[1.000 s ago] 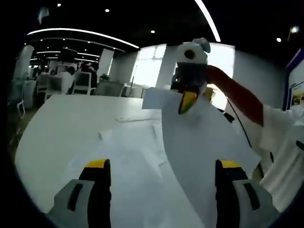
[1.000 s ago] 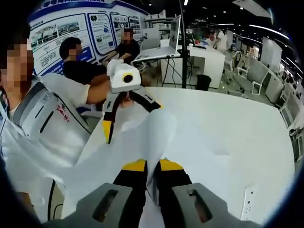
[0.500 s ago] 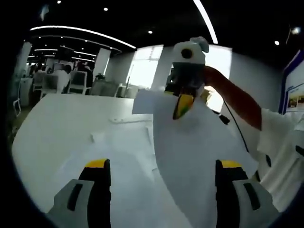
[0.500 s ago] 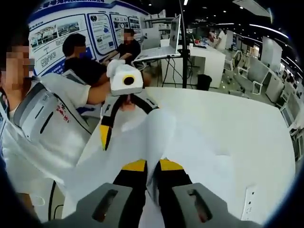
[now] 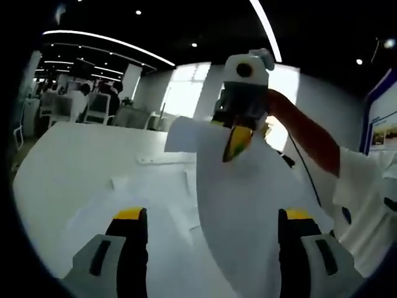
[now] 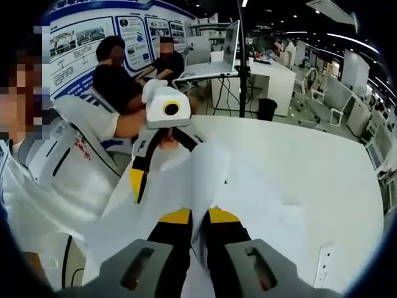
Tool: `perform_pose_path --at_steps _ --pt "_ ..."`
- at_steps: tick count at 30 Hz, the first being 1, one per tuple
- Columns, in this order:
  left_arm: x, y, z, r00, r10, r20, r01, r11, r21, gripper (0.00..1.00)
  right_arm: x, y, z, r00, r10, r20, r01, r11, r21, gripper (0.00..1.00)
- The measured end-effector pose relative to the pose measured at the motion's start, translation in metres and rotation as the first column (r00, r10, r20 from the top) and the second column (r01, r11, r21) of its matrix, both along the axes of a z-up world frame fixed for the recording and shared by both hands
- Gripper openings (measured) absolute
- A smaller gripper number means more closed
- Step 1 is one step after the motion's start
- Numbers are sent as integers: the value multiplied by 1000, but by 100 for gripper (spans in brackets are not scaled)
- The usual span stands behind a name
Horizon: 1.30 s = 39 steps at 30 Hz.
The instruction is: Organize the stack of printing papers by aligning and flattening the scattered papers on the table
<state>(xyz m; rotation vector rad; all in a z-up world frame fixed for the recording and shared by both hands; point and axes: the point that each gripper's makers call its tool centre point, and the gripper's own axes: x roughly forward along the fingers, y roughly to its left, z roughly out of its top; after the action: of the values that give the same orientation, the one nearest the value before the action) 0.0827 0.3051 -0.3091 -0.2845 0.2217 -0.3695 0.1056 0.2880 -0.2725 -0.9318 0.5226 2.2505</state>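
Observation:
My right gripper (image 6: 193,216) is shut on the edge of a white paper sheet (image 6: 186,177), which curls up off the white table (image 6: 322,155). The left gripper view shows the same sheet (image 5: 248,205) hanging wide below my right gripper (image 5: 234,143). My left gripper (image 5: 211,215) is open with nothing between its jaws and hovers in front of that sheet. Its yellow fingertip (image 6: 138,181) lies just left of the sheet in the right gripper view. More scattered papers (image 5: 146,186) lie flat and askew on the table (image 5: 68,155).
A person in a white shirt (image 6: 56,161) stands at the table's near edge, holding both grippers. Two seated people (image 6: 115,68) and a laptop on a stand (image 6: 214,53) are behind. Office chairs (image 5: 93,108) stand past the table's far side. A wall socket plate (image 6: 325,261) lies on the table.
The right gripper stays shut on the sheet and has drifted slightly left in the left gripper view. The left gripper has moved a little closer to the sheet, still open.

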Motion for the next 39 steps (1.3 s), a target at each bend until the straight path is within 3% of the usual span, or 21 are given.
perform_pose_path --at_steps 6,11,15,24,39 --pt "3 -4 5 1000 -21 12 21 999 -36 87 -2 -1 1 1000 4 3 -4 1000 -1 4" --pt "3 -14 3 997 -75 -8 74 995 -70 75 -5 0 1 1000 7 4 -7 1000 -2 4" --pt "4 -14 5 997 -82 -9 81 993 -86 72 -5 -2 0 1000 12 6 -12 1000 -9 4" --pt "15 -16 18 994 -107 10 107 986 -128 72 -9 -5 4 1000 29 2 -29 1000 -3 4" --pt "27 -25 25 993 -117 -5 114 979 -171 70 -16 -5 7 999 50 -1 -50 999 12 4"
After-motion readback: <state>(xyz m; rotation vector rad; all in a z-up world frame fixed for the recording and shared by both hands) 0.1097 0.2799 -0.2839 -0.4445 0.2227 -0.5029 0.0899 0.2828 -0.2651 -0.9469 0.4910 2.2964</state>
